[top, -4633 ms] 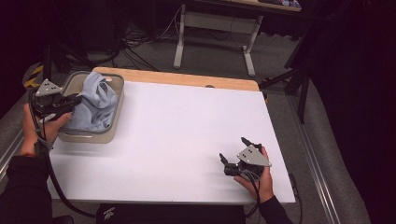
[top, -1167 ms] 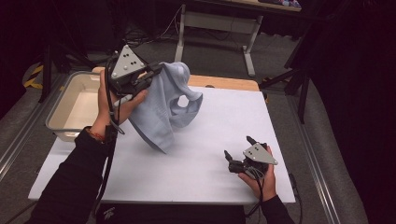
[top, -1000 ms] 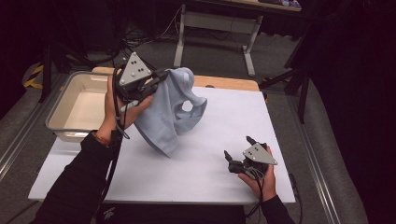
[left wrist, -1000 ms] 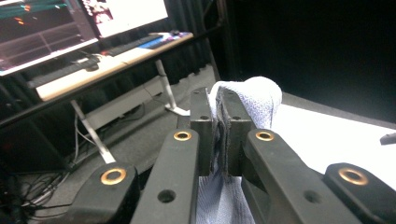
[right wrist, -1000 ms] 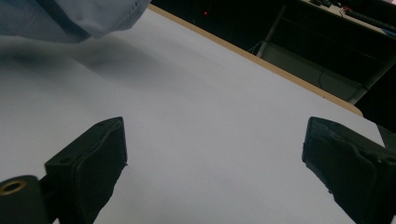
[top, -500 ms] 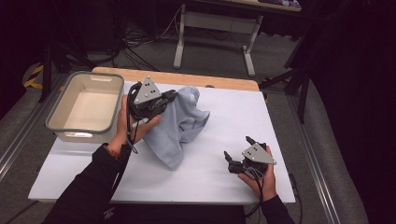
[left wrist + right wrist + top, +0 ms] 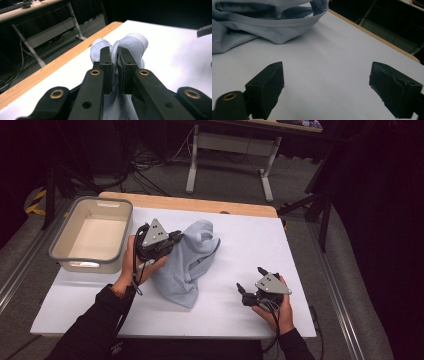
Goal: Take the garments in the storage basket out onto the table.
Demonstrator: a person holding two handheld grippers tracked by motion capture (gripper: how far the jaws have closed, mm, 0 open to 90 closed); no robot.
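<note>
Left of the left gripper [image 7: 172, 239] sits a beige bin [image 7: 67, 240]. Its jaws are clenched on the light blue garment [image 7: 187, 262]; the left gripper view shows that pinch and a ribbed cuff [image 7: 136, 41] beyond. The right gripper [image 7: 250, 282] gapes, its jaws having just been closing with nothing between them, the garment lying ahead. No writing is readable.

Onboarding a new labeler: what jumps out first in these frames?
First the crumpled light-blue garment lying mid-table on the white table, one fold of it pinched in the shut left tongs. Then the empty beige tub at the table's far left corner. The right tongs sit wide open near the front right, with nothing between the jaws and bare tabletop ahead.
</note>
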